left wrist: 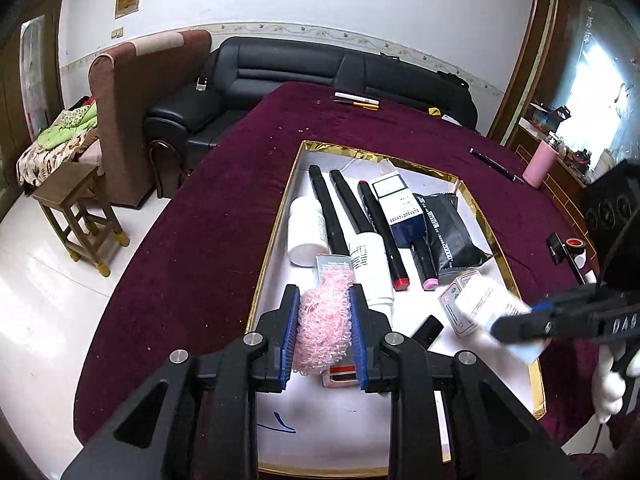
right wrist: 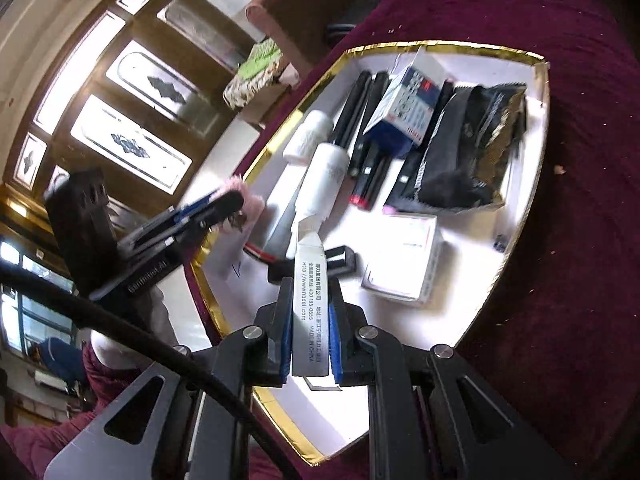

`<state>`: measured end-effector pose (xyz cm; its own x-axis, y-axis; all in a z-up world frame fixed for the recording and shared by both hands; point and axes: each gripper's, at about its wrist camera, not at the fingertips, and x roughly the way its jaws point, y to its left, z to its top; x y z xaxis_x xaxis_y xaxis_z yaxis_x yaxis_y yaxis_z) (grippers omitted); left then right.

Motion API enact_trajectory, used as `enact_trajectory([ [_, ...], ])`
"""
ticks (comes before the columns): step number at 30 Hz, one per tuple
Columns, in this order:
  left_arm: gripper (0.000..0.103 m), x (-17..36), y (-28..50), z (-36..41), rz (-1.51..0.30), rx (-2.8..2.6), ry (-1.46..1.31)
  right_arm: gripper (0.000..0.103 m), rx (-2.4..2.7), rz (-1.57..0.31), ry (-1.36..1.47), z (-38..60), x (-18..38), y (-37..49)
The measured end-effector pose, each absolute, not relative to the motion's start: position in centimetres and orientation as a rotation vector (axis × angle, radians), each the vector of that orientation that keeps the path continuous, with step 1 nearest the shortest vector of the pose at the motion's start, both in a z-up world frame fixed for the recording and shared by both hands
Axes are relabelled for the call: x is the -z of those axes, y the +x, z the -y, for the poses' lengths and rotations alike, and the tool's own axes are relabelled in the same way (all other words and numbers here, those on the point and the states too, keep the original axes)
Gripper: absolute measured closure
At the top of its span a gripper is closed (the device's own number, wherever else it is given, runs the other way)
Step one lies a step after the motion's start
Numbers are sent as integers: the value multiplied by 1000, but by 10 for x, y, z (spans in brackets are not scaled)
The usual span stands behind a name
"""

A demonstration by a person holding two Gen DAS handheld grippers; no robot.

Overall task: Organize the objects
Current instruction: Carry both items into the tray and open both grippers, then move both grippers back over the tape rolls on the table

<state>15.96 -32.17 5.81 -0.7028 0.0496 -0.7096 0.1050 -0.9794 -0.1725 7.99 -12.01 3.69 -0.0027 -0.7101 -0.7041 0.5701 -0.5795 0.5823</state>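
A white tray with a gold rim (left wrist: 276,216) lies on the maroon table and holds black markers (left wrist: 326,208), white bottles (left wrist: 306,228), a blue-and-white box (left wrist: 400,208) and a black pouch (left wrist: 448,232). My left gripper (left wrist: 325,300) is shut on a pink fluffy scrunchie (left wrist: 324,324) above the tray's near end. My right gripper (right wrist: 309,300) is shut on a small white printed box (right wrist: 311,304), held above the tray (right wrist: 538,92); it shows blurred in the left wrist view (left wrist: 516,320). The left gripper with the scrunchie appears in the right wrist view (right wrist: 236,204).
A white carton (right wrist: 404,256) and a small black object (left wrist: 428,328) lie in the tray. Pens (left wrist: 356,100) and a black pen (left wrist: 496,164) lie on the cloth. A pink flask (left wrist: 540,160), black sofa (left wrist: 304,68), brown chair (left wrist: 132,112) and wooden stool (left wrist: 76,216) surround the table.
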Motion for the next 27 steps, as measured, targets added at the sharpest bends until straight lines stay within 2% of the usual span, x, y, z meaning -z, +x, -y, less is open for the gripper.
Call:
enact_trajectory([
  [2, 75, -59, 160, 323, -317, 2855, 1193, 90, 1746, 133, 1341, 120, -32, 84],
  [5, 61, -61, 161, 325, -324, 2857, 1178, 89, 1762, 96, 1343, 129, -30, 88],
  [6, 61, -63, 162, 325, -322, 2858, 1171, 89, 1770, 87, 1341, 129, -30, 89],
  [8, 60, -67, 163, 325, -323, 2863, 1158, 83, 1792, 60, 1333, 132, -32, 93],
  [10, 60, -71, 165, 324, -322, 2867, 1140, 73, 1805, 43, 1328, 132, -34, 97],
  [17, 60, -97, 179, 315, -377, 2918, 1059, 73, 1828, 109, 1271, 117, -49, 99],
  [20, 59, -110, 182, 308, -487, 2976, 1043, 72, 1864, 171, 1255, 93, -53, 97],
  [24, 57, -120, 173, 292, -722, 3088, 1096, 72, 1952, 263, 1234, 41, -59, 96],
  [27, 56, -122, 163, 267, -734, 3127, 1147, 72, 2065, 326, 1227, -17, -63, 94],
])
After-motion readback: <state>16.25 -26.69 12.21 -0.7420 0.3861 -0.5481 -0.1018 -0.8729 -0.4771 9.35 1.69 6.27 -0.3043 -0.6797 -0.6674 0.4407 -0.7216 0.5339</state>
